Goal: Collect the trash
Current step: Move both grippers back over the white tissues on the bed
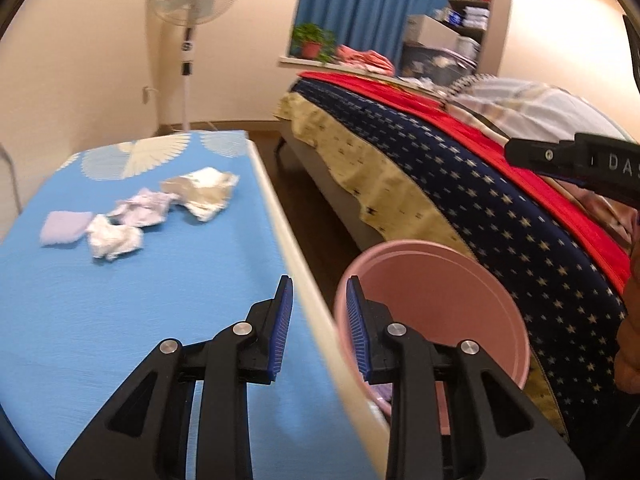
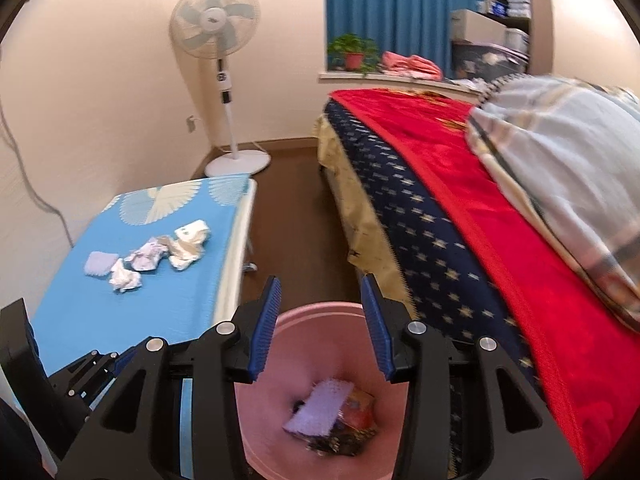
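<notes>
Several crumpled papers lie on the blue-covered table (image 1: 100,320): a white wad (image 1: 114,236), a pale wad (image 1: 144,208) and a beige wrapper (image 1: 200,192), with a lilac cloth (image 1: 64,226) beside them. In the right wrist view the same pile (image 2: 146,258) sits far left. The pink bin (image 1: 440,300) stands on the floor between table and bed. My left gripper (image 1: 319,284) is open and holds nothing, over the table's edge and the bin's rim. My right gripper (image 2: 321,280) hangs open above the bin (image 2: 256,420). Inside the bin lie a lilac cloth (image 2: 320,404) and colourful wrappers (image 2: 356,420).
A bed with a red blanket (image 2: 500,220), a starred navy cover and a plaid pillow (image 2: 568,184) fills the right. A standing fan (image 2: 216,24) is by the far wall. A narrow strip of brown floor (image 2: 296,208) runs between table and bed. A potted plant (image 2: 352,52) sits on the sill.
</notes>
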